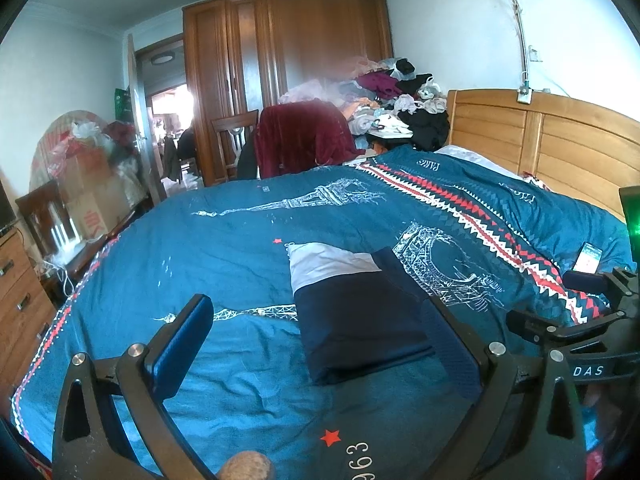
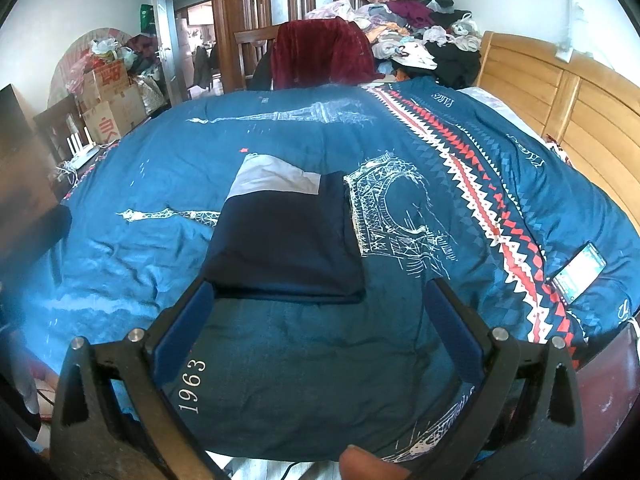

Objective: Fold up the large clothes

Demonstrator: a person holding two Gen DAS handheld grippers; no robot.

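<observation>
Spreading across nearly both views, the blue printed duvet (image 1: 224,248) covers the bed and gives a soft, slightly rumpled surface to work on. Near its middle lies the folded garment (image 2: 284,236), a dark navy rectangle with a pale grey-white band at its far end, flat and squared, its near edge just beyond the right gripper (image 2: 320,312). In the left wrist view the same bundle sits between and ahead of the left gripper (image 1: 320,328), a little toward its right finger.

Both tools stand spread wide and grasp nothing; neither touches the cloth. A phone (image 2: 578,272) lies well apart on the patterned border to the right.

Judging by the neat outline, the fold looks close to finished, though whether another halving is wanted is hard to tell, since the layers at the near edge are lost in shadow. If one is, it would pay to pinch both near corners through all the layers at once, lift low, and carry them evenly toward the pale band so the edges meet square. Snagging the duvet beneath is the main risk.
</observation>
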